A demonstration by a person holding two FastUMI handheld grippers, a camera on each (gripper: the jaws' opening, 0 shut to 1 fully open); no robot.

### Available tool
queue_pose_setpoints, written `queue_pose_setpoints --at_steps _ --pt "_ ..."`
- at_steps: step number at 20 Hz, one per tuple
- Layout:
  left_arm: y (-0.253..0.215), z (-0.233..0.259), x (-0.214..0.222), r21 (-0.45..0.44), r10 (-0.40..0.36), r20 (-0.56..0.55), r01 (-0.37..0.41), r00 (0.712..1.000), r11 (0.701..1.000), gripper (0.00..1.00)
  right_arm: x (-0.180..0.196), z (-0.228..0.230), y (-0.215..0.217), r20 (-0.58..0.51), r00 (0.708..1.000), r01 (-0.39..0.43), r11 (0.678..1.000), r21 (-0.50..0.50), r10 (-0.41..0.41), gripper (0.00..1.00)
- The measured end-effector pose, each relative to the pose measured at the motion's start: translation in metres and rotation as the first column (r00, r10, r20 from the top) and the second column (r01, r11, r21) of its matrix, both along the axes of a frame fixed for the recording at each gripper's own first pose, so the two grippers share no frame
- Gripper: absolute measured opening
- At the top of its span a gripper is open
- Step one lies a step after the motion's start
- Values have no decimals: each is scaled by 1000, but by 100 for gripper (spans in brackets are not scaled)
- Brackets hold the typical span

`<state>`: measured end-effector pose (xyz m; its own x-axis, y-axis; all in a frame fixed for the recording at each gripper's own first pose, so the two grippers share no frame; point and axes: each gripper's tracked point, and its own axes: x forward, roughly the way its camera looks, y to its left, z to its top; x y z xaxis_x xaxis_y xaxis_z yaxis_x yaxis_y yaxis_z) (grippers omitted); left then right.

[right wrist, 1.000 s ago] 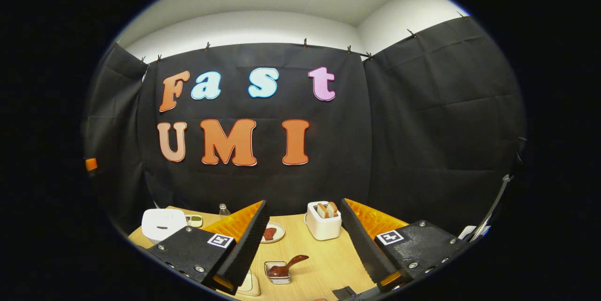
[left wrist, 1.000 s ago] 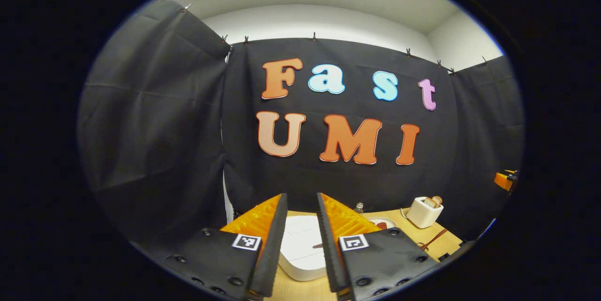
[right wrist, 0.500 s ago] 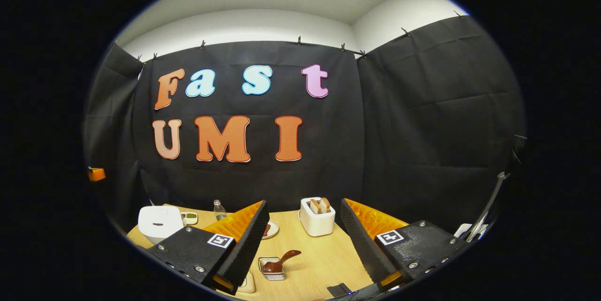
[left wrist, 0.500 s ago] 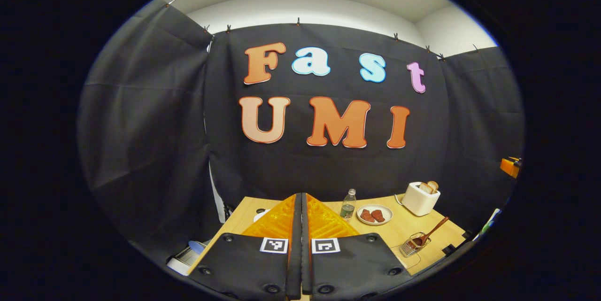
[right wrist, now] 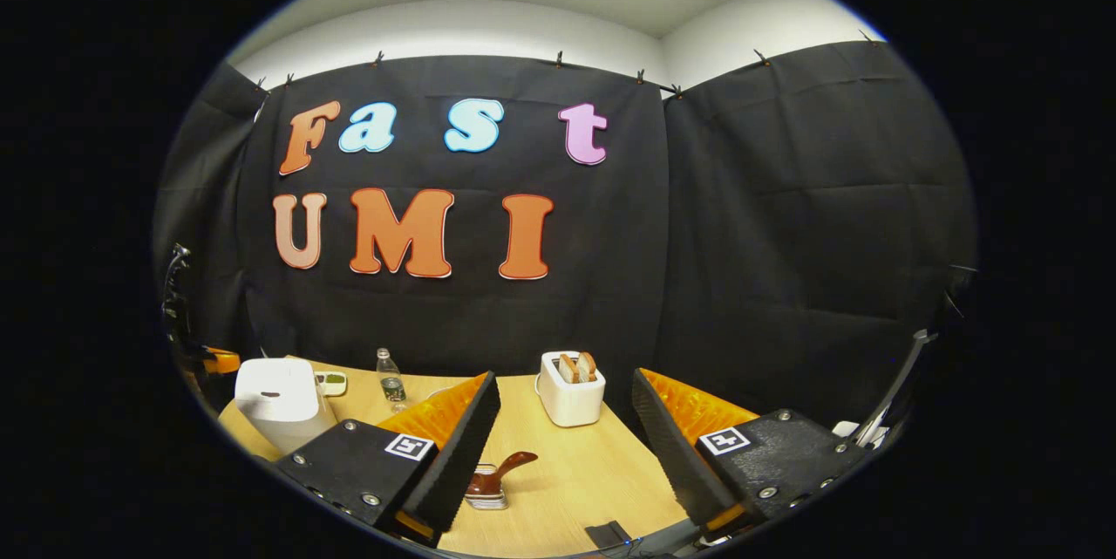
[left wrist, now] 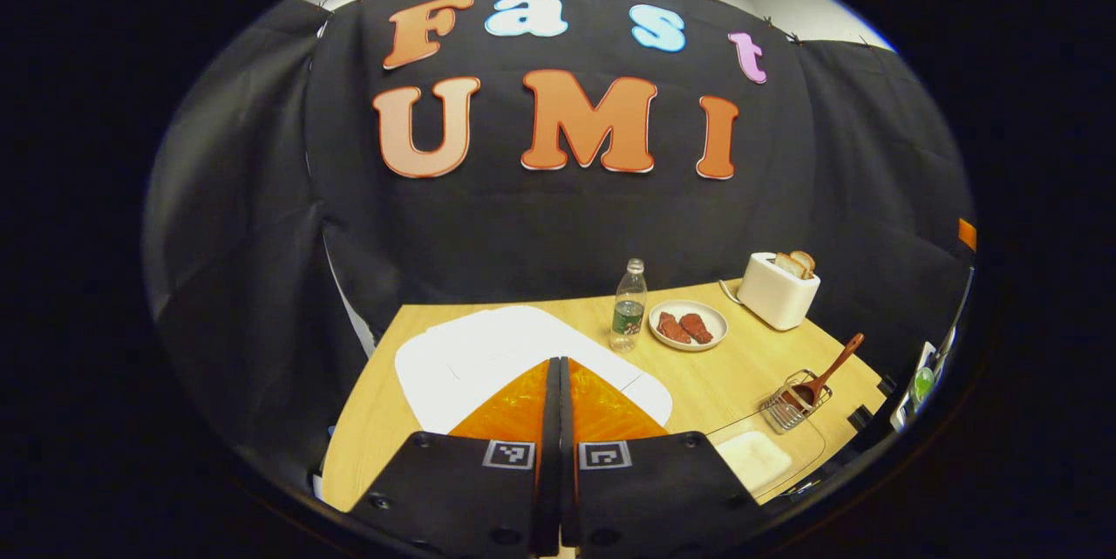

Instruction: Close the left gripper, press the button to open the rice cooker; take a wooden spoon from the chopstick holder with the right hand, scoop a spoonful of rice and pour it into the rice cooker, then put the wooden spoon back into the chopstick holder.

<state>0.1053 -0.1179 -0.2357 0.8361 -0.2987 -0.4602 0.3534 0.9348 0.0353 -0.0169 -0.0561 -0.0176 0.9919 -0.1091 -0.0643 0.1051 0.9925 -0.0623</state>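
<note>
In the left gripper view my left gripper (left wrist: 558,385) is shut with nothing held, its fingers pressed together just above the white rice cooker (left wrist: 471,354), whose lid is down. The wooden spoon (left wrist: 828,370) stands in the wire chopstick holder (left wrist: 792,400) at the right, and a clear container of rice (left wrist: 757,454) lies in front of it. In the right gripper view my right gripper (right wrist: 563,380) hangs open and empty above the table. Below it the wooden spoon (right wrist: 501,467) leans in the holder (right wrist: 486,494). The rice cooker (right wrist: 277,398) stands far left.
A water bottle (left wrist: 629,304), a plate of red meat (left wrist: 689,325) and a white toaster with bread (left wrist: 776,289) stand along the back of the wooden table (left wrist: 732,367). A small dish (right wrist: 332,382) sits behind the cooker. Black cloth walls close in on the table.
My left gripper went from open to shut, then tipped downward over the cooker's lid. The right gripper stayed open and drifted only slightly.
</note>
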Motion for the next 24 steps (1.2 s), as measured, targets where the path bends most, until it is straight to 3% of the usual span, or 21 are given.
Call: queue_pose_setpoints --at_steps 5,10,11,16,19,24 --pt "1 -59 20 -15 32 -137 -34 990 999 5 5 -16 -18 -35 998 51 998 21 -50 95" --pt "6 -73 26 -18 55 -165 -59 985 998 5 6 -26 -30 -60 995 75 997 28 -74 95" --pt "6 -76 26 -20 55 -170 -59 984 998 6 7 -27 -31 -60 995 77 997 31 -75 100" --pt "8 -79 24 9 49 -162 -48 986 999 5 9 -36 -28 -73 995 72 996 48 -68 95" --pt "9 -58 28 -7 57 -129 -59 990 998 5 11 -44 -24 -81 995 62 996 64 -57 95" --pt "19 52 44 -44 102 77 -99 992 994 5 20 -58 -12 -92 995 32 994 104 -23 95"
